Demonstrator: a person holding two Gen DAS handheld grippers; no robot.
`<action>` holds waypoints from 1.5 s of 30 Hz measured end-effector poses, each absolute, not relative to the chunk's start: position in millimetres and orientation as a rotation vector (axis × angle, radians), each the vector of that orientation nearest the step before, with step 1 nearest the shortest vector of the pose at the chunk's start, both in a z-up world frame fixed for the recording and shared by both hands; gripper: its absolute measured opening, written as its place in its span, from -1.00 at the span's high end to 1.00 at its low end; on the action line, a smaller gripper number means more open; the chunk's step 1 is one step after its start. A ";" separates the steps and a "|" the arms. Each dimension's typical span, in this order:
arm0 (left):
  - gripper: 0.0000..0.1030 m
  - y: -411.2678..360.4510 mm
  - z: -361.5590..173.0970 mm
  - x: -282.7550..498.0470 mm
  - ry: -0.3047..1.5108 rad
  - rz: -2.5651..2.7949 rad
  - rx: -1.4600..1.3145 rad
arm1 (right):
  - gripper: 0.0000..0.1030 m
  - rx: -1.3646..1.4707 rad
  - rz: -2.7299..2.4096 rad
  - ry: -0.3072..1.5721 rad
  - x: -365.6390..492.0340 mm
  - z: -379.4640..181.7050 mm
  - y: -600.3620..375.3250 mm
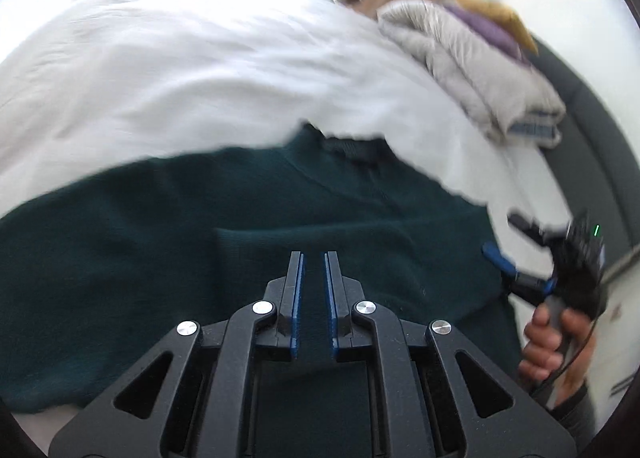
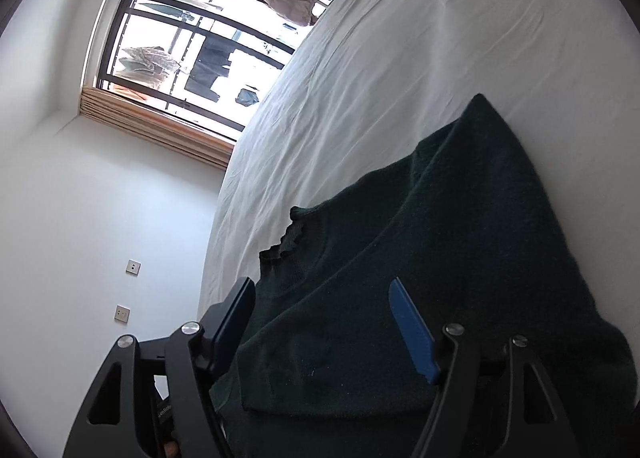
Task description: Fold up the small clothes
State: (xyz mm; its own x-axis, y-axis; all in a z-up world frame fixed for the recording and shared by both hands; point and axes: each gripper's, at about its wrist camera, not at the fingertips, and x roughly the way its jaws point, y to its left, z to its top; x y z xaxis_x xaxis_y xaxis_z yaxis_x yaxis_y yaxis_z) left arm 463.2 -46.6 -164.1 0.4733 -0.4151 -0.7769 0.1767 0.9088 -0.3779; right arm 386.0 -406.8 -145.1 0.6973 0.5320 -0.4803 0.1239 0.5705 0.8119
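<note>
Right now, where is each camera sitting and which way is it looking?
Left wrist: sits on the left gripper, looking down its nearly closed fingers across the green sweater on the white bed; the right gripper and the hand holding it show at the right.
Right wrist: sits on the right gripper, tilted sideways, looking along its open fingers over the sweater toward the window and wall.
Shared: both see the sweater, the bed and the grey bedding.
</note>
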 end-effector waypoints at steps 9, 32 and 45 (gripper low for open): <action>0.82 -88.8 -197.7 455.8 1.019 -0.256 0.008 | -0.11 1.052 0.225 0.769 386.2 -174.4 -452.1; 0.81 -48.8 -170.0 415.8 0.868 -0.210 -0.086 | -0.58 1.101 -0.041 0.511 278.7 -132.9 -518.3; -0.75 206.1 -146.6 226.2 0.572 -0.090 -0.933 | -0.58 0.853 0.318 0.613 182.7 -97.0 -313.5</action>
